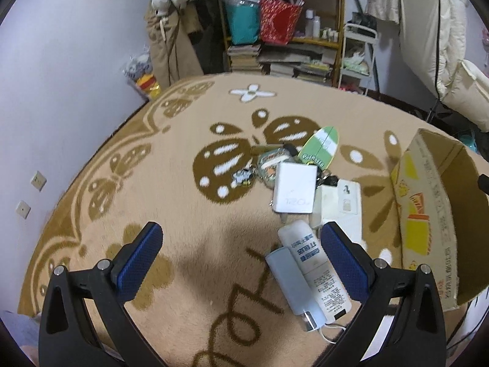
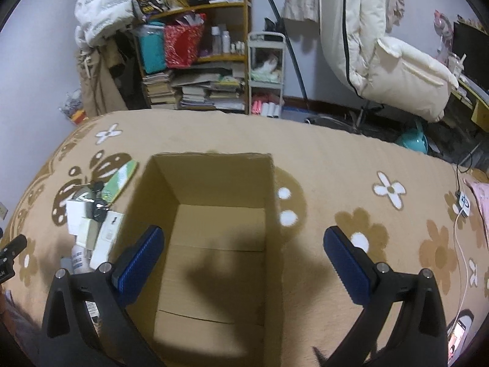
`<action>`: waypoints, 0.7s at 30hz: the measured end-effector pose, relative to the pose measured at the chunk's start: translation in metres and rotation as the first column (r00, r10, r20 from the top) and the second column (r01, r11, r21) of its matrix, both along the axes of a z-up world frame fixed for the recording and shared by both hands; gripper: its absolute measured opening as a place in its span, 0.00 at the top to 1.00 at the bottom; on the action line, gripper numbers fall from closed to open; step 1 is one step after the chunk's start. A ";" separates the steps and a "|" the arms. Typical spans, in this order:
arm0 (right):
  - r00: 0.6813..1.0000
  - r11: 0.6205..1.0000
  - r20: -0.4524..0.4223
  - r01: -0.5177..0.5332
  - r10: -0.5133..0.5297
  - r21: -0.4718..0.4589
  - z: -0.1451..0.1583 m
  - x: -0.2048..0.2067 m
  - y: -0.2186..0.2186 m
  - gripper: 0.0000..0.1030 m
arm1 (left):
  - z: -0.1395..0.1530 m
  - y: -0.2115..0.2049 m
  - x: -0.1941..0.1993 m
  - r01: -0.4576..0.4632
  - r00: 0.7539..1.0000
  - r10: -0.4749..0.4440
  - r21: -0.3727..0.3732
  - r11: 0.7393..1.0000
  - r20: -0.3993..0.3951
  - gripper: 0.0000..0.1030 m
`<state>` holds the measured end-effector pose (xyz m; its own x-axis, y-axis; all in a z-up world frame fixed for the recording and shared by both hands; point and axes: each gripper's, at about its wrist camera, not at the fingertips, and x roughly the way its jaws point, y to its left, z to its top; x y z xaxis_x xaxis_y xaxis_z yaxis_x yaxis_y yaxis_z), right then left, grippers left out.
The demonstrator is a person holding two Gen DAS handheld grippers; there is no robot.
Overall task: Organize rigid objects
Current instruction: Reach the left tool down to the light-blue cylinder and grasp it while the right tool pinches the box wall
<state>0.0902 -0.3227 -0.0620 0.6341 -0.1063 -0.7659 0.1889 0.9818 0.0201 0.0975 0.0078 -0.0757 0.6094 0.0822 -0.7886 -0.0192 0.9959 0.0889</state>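
A pile of small items lies on the tan flowered blanket [image 1: 171, 214]: a white charger block [image 1: 295, 188], a white box [image 1: 339, 208], a white tube [image 1: 314, 266], a grey-blue power bank [image 1: 290, 284], key rings [image 1: 269, 165] and a green oval board [image 1: 319, 146]. My left gripper [image 1: 241, 260] hovers open above the blanket, its right finger beside the tube. An open cardboard box [image 2: 214, 244] stands right of the pile, nothing visible inside. My right gripper [image 2: 244, 263] hangs open over the box. The same pile [image 2: 94, 223] shows left of the box.
A shelf [image 2: 195, 61] with books and bags, a white cart [image 2: 266, 73] and hanging coats [image 2: 382, 46] stand beyond the bed's far edge. A white cable and charger [image 2: 463, 208] lie on the blanket at the right. The left gripper's tip [image 2: 12, 250] shows at the left edge.
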 end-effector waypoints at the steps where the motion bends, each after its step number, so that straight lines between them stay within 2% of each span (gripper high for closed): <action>1: 1.000 1.000 -0.013 0.010 -0.010 -0.001 -0.002 0.002 -0.003 0.00 | -0.003 0.000 0.001 -0.006 1.000 0.006 0.004 1.000 -0.010 0.01; 10: 0.989 0.997 -0.135 0.068 -0.062 0.035 -0.027 0.012 -0.024 0.00 | -0.033 0.000 0.013 -0.017 0.992 0.023 0.052 0.999 -0.121 0.01; 15: 0.977 0.997 -0.206 0.067 -0.057 0.042 -0.041 0.015 -0.025 0.19 | -0.052 0.003 0.017 -0.030 0.981 0.046 0.088 0.996 -0.189 0.01; 16: 0.975 0.997 -0.218 0.065 -0.054 0.042 -0.043 0.015 -0.025 0.29 | -0.055 0.004 0.018 -0.032 0.979 0.050 0.089 0.996 -0.199 0.01; 19: 0.967 0.996 -0.249 0.065 -0.048 0.063 -0.050 0.015 -0.027 0.46 | -0.065 0.005 0.020 -0.037 0.970 0.058 0.092 0.995 -0.236 0.01; 20: 0.965 0.995 -0.258 0.067 -0.046 0.074 -0.052 0.015 -0.027 0.58 | -0.069 0.005 0.021 -0.037 0.967 0.059 0.091 0.995 -0.249 0.01; 21: 0.963 0.994 -0.268 0.067 -0.042 0.083 -0.054 0.015 -0.027 0.65 | -0.072 0.004 0.022 -0.036 0.964 0.059 0.091 0.995 -0.261 0.01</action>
<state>0.1050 -0.3498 -0.1159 0.4020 -0.0576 -0.9138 0.2524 0.9663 0.0501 0.1193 0.0122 -0.1480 0.3755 0.1793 -0.9093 -0.0313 0.9830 0.1809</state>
